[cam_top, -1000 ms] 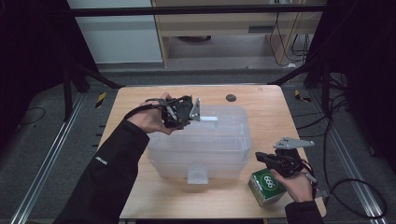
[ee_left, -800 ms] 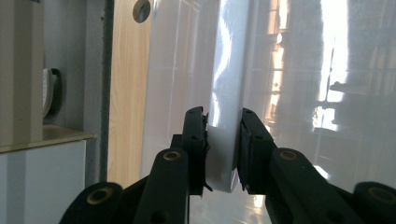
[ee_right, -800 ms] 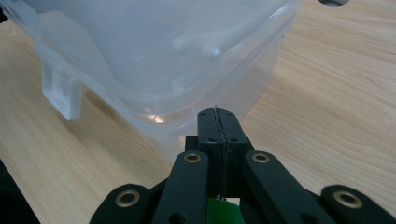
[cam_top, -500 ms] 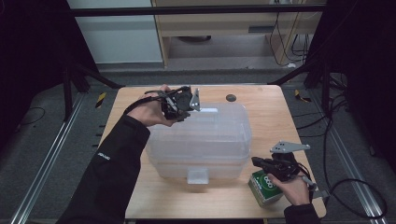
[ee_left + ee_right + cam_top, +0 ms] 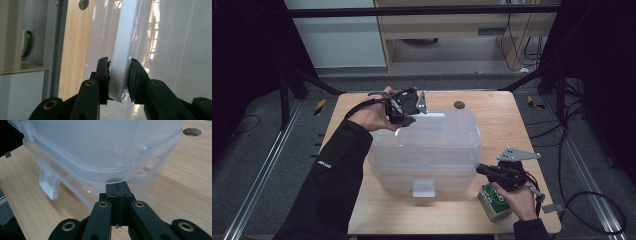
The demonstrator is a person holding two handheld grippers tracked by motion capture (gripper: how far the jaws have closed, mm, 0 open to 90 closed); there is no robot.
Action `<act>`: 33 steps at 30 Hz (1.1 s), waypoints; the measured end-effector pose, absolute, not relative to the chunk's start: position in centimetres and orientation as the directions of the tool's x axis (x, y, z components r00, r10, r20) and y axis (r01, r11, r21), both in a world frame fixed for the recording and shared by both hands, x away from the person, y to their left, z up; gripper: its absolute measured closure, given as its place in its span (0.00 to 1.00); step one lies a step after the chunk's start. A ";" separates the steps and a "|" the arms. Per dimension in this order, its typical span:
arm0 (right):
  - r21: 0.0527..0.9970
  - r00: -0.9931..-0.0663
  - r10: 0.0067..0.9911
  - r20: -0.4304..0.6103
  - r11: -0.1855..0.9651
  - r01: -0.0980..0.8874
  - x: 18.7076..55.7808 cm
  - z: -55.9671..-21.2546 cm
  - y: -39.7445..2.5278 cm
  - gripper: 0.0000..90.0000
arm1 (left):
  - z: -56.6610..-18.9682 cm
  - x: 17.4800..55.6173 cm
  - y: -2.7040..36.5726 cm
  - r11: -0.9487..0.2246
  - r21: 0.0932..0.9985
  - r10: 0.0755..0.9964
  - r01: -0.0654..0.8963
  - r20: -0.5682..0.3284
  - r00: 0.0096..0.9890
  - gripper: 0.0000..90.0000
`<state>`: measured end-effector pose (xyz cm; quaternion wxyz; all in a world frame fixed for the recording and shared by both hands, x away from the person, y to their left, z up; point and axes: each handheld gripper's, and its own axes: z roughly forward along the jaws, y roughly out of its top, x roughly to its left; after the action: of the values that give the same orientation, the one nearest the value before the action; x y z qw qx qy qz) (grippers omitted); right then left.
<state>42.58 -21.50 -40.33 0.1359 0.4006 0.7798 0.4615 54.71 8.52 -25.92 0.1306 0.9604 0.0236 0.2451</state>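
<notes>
A clear plastic storage box (image 5: 427, 165) stands mid-table with its clear lid (image 5: 432, 135) on top. My left gripper (image 5: 409, 107) is at the lid's back left, shut on the lid's white handle (image 5: 122, 37), which its jaws (image 5: 119, 75) clamp from both sides. My right gripper (image 5: 482, 170) is at the box's front right corner, shut with nothing between the jaws. In the right gripper view its tips (image 5: 117, 187) touch the underside of the lid's rim (image 5: 100, 173). A white latch (image 5: 48, 182) hangs at the box front.
A green carton (image 5: 493, 201) lies on the wooden table (image 5: 512, 130) under the right hand, near the front right corner. A round hole (image 5: 458, 104) sits in the tabletop behind the box. Table edges are close on every side.
The left gripper has risen slightly with the handle. The right gripper has moved left, up to the box's front right corner.
</notes>
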 end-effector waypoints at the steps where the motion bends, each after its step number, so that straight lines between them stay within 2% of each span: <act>1: 0.829 -0.642 0.750 0.158 0.253 0.499 42.6 -40.3 -21.5 1.00 | -25.9 54.7 8.5 -0.965 0.262 0.109 -0.019 0.465 0.879 0.78; 2: 0.831 -0.643 0.749 0.161 0.248 0.497 42.6 -40.3 -21.5 1.00 | -25.9 54.7 8.6 -0.958 0.287 0.129 -0.010 0.461 0.878 0.78; 3: 0.830 -0.642 0.750 0.159 0.250 0.498 42.6 -40.2 -21.5 1.00 | -25.6 54.6 9.1 -0.945 0.326 0.151 -0.001 0.440 0.885 0.66; 5: 0.831 -0.643 0.749 0.156 0.252 0.495 42.6 -40.2 -21.5 1.00 | -25.2 54.4 9.7 -0.936 0.352 0.170 0.006 0.437 0.884 0.59; 13: 0.832 -0.641 0.751 0.159 0.249 0.496 42.6 -40.3 -21.5 1.00 | -24.8 52.9 13.3 -0.875 0.480 0.279 0.063 0.394 0.876 0.45; 18: 0.831 -0.639 0.753 0.159 0.248 0.498 42.5 -40.3 -21.5 1.00 | -24.7 52.2 16.1 -0.798 0.591 0.378 0.118 0.337 0.862 0.44; 23: 0.829 -0.638 0.754 0.158 0.250 0.501 42.5 -40.3 -21.5 1.00 | -25.0 51.4 18.2 -0.746 0.645 0.459 0.165 0.318 0.830 0.44; 25: 0.828 -0.638 0.754 0.159 0.250 0.502 42.5 -40.3 -21.5 1.00 | -25.3 50.9 19.7 -0.673 0.711 0.546 0.205 0.290 0.786 0.44; 30: 0.827 -0.636 0.755 0.159 0.251 0.503 42.5 -40.2 -21.5 1.00 | -26.4 49.5 22.7 -0.493 0.832 0.695 0.254 0.201 0.690 0.48; 32: 0.828 -0.637 0.754 0.160 0.249 0.503 42.5 -40.2 -21.5 1.00 | -26.8 49.1 23.3 -0.458 0.848 0.723 0.269 0.179 0.667 0.50; 33: 0.828 -0.636 0.755 0.159 0.249 0.502 42.4 -40.2 -21.5 1.00 | -27.5 48.4 24.7 -0.407 0.869 0.767 0.281 0.157 0.622 0.51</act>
<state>42.45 -21.46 -40.22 0.1372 0.4040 0.7783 0.4607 48.35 24.68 -27.47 0.4322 0.7902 0.3316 0.2808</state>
